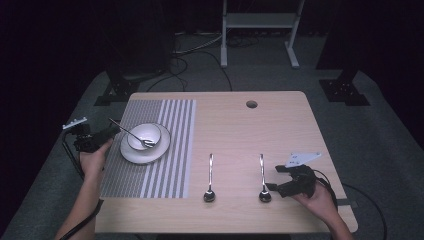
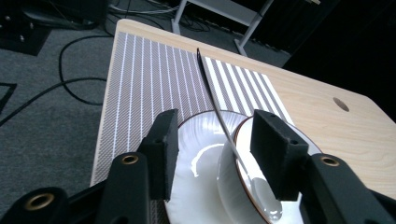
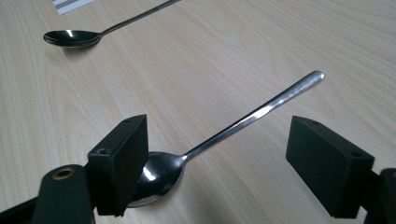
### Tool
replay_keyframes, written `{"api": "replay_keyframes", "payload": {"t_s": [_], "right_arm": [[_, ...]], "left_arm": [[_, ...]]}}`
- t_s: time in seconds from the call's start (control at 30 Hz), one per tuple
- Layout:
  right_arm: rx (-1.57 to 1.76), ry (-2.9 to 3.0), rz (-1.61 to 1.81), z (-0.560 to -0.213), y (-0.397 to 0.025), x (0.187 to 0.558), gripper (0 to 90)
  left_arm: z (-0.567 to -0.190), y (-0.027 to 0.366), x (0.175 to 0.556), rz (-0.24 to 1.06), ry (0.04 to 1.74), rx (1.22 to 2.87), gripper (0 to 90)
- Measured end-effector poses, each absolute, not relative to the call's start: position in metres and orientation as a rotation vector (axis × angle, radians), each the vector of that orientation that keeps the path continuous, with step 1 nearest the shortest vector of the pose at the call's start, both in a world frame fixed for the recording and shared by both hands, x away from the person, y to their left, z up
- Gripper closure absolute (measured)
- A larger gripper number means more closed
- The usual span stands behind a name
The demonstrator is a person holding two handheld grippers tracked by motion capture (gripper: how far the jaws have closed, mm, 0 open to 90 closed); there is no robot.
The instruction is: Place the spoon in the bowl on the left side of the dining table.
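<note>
From above, my right hand-held gripper (image 1: 272, 186) sits at the nearer spoon (image 1: 263, 181) on the counter (image 1: 280, 125), my left hand-held gripper (image 1: 114, 131) by the bowl (image 1: 144, 136). My right gripper view shows jaws apart around the spoon's neck; I should centre before closing. My left gripper view shows jaws apart, probably clear of the bowl's spoon (image 2: 219, 116).

In the right gripper view a jaw covers part of the near spoon's (image 3: 159, 175) bowl. In the left gripper view the plate (image 2: 196, 196) and bowl (image 2: 243, 200) run off the bottom edge, jaws masking their rims.
</note>
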State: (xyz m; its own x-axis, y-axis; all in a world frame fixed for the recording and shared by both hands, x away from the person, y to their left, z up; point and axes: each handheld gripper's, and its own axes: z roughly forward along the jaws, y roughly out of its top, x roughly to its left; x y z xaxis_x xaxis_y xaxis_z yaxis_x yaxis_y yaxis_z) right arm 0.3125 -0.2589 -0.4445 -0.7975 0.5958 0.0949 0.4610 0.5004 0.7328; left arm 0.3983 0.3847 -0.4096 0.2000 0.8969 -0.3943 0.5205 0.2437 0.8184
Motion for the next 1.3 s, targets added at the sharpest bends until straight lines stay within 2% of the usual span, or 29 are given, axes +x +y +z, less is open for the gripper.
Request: {"api": "replay_keyframes", "payload": {"t_s": [0.2, 0.93, 1.3], "right_arm": [[0.925, 2.563, 1.182, -0.444, -0.261, 0.313, 19.9], [0.932, 2.551, 1.19, -0.443, -0.263, 0.313, 19.8], [0.928, 2.555, 1.187, -0.443, -0.263, 0.313, 19.8]], "left_arm": [[-0.413, 0.383, 0.384, 0.452, 1.462, 1.394, 43.6], [-0.417, 0.349, 0.358, 0.504, 1.387, 1.511, 32.6], [-0.421, 0.346, 0.346, 0.512, 1.386, 1.511, 27.3]]}}
